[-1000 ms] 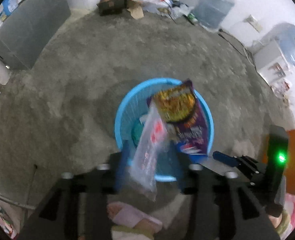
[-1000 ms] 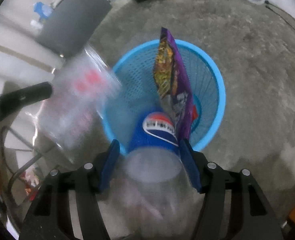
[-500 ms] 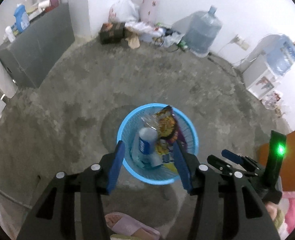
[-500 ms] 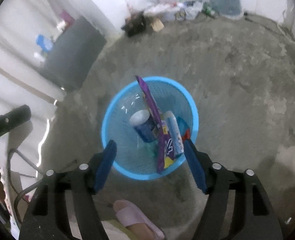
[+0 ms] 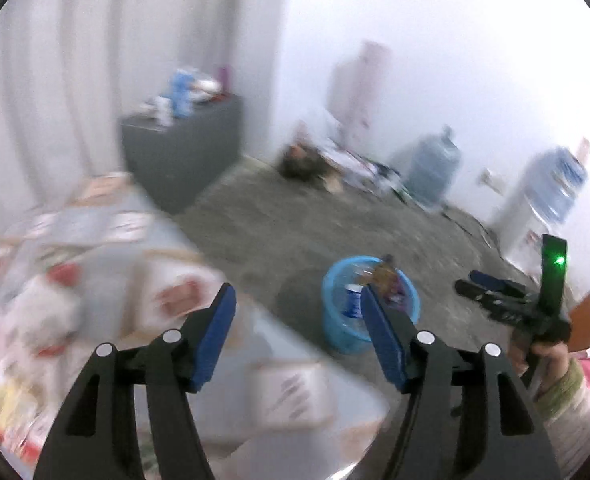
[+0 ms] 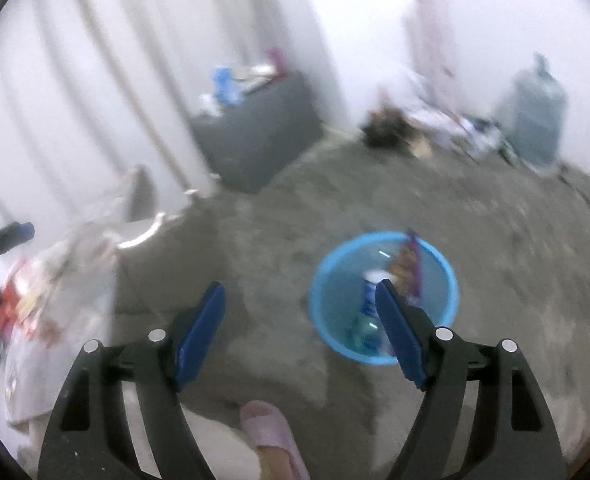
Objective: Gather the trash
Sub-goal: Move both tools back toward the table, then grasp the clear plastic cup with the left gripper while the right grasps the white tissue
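grey concrete floor [image 6: 435, 208] fills both views as i pull away from the blue basket [image 6: 327, 280], which now sits smaller and farther off than a moment ago. the purple snack bag [image 6: 411, 268] and the blue-labelled bottle [image 6: 369, 300] that my claws carried a second back stand inside it, the bag poking above the rim. to my left, a tabletop [image 5: 223, 384] strewn with blurred wrappers [image 5: 175, 294] has come into view, likely the next pickup. my left claw [image 5: 295, 332] and right claw [image 6: 299, 326] have both just been opening and now stand spread, nothing between the pads.
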Tool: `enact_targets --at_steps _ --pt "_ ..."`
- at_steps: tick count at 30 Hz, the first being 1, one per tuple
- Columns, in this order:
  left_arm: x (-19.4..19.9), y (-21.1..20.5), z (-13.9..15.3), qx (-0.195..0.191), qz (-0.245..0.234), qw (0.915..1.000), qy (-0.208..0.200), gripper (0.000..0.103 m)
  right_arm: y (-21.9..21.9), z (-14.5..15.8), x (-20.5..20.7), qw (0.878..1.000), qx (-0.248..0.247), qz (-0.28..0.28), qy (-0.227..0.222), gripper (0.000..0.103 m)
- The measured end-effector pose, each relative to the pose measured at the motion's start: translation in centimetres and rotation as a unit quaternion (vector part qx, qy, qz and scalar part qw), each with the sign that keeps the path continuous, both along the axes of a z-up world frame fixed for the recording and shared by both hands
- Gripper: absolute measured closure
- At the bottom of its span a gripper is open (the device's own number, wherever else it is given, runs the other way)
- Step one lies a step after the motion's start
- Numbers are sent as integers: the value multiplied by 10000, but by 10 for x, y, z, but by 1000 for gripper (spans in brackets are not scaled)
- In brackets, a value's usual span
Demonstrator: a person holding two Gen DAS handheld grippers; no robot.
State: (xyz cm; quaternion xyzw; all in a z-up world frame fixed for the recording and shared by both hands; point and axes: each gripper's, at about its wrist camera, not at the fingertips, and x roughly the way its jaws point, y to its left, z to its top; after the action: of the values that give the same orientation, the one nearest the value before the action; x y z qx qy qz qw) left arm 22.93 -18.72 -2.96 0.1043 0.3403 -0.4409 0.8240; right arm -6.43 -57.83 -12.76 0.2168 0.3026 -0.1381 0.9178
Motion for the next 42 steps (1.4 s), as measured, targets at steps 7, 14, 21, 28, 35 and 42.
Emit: enact_targets --at_steps 7,14,21,28,35,42 --pt "0 153 16 -395 1171 9912 -470 40 82 35 47 9876 -582 1433 -276 30" --pt "25 225 33 -816 1447 9821 -886 40 170 70 113 9524 -1118 2784 -536 30" --pt "78 234 30 -793 1484 9809 -973 40 233 84 170 9247 -1352 3494 -671 35" --pt "109 218 15 -260 1392 9844 -1049 51 272 73 219 9040 -1529 3976 -347 43" --pt "136 214 0 -126 1295 9867 -973 62 302 56 248 8834 -1614 4399 -24 49" --pt "166 216 -10 179 1382 9868 -827 67 311 44 275 8724 -1660 4592 235 55"
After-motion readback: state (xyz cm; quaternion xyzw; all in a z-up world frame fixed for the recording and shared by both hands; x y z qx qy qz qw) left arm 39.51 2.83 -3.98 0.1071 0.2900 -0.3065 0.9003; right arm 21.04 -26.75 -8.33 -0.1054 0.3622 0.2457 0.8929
